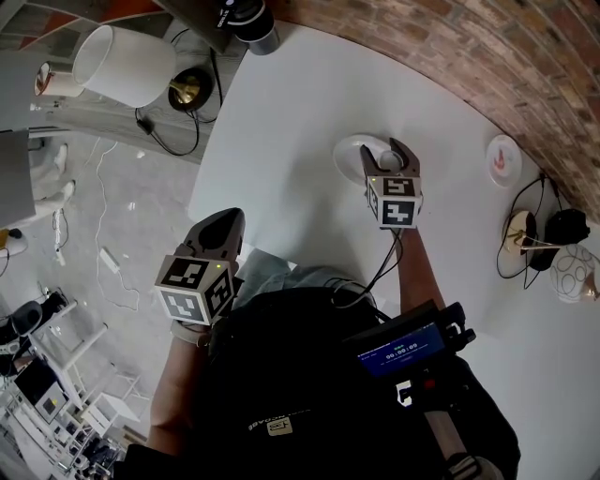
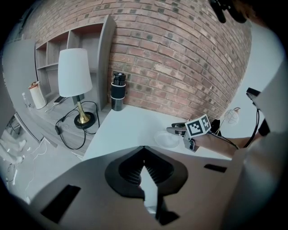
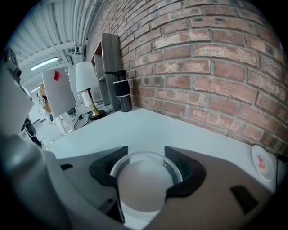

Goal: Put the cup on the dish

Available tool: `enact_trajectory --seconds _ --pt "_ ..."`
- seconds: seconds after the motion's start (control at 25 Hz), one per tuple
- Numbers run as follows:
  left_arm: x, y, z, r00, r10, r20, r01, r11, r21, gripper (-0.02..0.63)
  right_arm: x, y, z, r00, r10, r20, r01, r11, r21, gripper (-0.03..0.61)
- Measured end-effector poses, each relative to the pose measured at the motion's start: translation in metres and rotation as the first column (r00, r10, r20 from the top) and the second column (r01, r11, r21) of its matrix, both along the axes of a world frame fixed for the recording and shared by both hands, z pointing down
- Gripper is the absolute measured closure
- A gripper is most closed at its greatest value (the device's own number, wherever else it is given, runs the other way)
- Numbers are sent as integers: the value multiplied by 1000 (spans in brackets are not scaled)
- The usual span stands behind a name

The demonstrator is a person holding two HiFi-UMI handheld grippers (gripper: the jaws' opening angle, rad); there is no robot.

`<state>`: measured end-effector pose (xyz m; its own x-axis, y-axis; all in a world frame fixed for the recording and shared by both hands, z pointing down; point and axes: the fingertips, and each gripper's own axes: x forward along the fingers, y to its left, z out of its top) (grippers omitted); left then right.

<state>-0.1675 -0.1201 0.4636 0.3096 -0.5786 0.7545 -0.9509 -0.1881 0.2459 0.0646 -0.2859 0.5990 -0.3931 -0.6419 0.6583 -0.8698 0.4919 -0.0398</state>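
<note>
A white cup point(image 1: 385, 159) point(image 3: 144, 186) sits between the jaws of my right gripper point(image 1: 387, 150) point(image 3: 146, 164). The pads press its sides, so the gripper is shut on it. Around and under the cup lies a pale round dish point(image 1: 349, 150) point(image 3: 146, 156) on the white table point(image 1: 281, 122). In the left gripper view the same dish point(image 2: 165, 139) shows just left of the right gripper point(image 2: 177, 130). My left gripper point(image 1: 225, 223) point(image 2: 144, 168) hangs off the table's left edge, jaws together and holding nothing.
A small plate with a red mark point(image 1: 503, 159) point(image 3: 261, 161) lies at the right by the brick wall. A black tumbler point(image 1: 251, 23) stands at the table's far corner. A white lamp point(image 1: 127, 64) and cables are on the floor to the left. Small items with cords point(image 1: 539, 234) lie at the right.
</note>
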Motion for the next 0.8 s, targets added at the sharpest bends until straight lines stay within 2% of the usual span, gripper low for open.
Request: enact_trajectory --seconds 0.8 --pt "9 4 4 1000 24 20 -23 999 -30 609 22 2 29 998 67 -14 -68 997 -24 324"
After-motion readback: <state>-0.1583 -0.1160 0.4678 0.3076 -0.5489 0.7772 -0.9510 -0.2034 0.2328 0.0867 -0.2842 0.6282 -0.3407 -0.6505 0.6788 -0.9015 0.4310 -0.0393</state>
